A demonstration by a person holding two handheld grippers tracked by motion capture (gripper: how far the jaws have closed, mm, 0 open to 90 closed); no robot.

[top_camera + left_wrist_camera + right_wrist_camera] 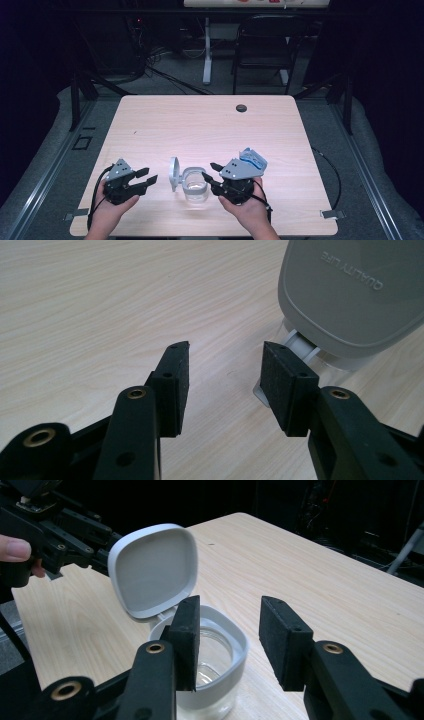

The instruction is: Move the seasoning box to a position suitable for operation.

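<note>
Jar: a small clear jar [195, 189] with a grey rim stands on the desk [210, 130] near its front edge, between the two grippers; the right gripper view shows its mouth uncovered [210, 650].
Lid: the grey hinged lid [174, 173] is flipped up on the jar's left side and stands nearly upright. Its hollow inner face [152, 570] turns toward the right gripper. In the left gripper view its outer face [350, 290] carries raised lettering.
Hinge: a short grey tab [300, 345] joins the lid to the jar's rim, just beyond the tip of one jaw of the left gripper.
Jar contents: the glass looks empty, though the glare on it makes that hard to be sure of.
Left gripper: the left gripper [146, 179] sits to the left of the lid, pointing at it, held in the person's left hand [107, 212]. Its jaws stand apart and released, with bare desk between the pads [175, 385]; they touch neither lid nor jar.
Right gripper: the right gripper [209, 172] sits just to the right of the jar, held in the right hand [247, 207], tips reaching toward the rim. Its jaws are released with nothing gripped. In its own view one pad [187, 640] stands in front of the jar's rim and the other [282, 640] is off to the side over the desk.
Desk: pale wood, with a small dark round cap [241, 107] near the far edge, well apart from the jar.
Background: a dark chair [265, 45] stands on the floor beyond the desk.
</note>
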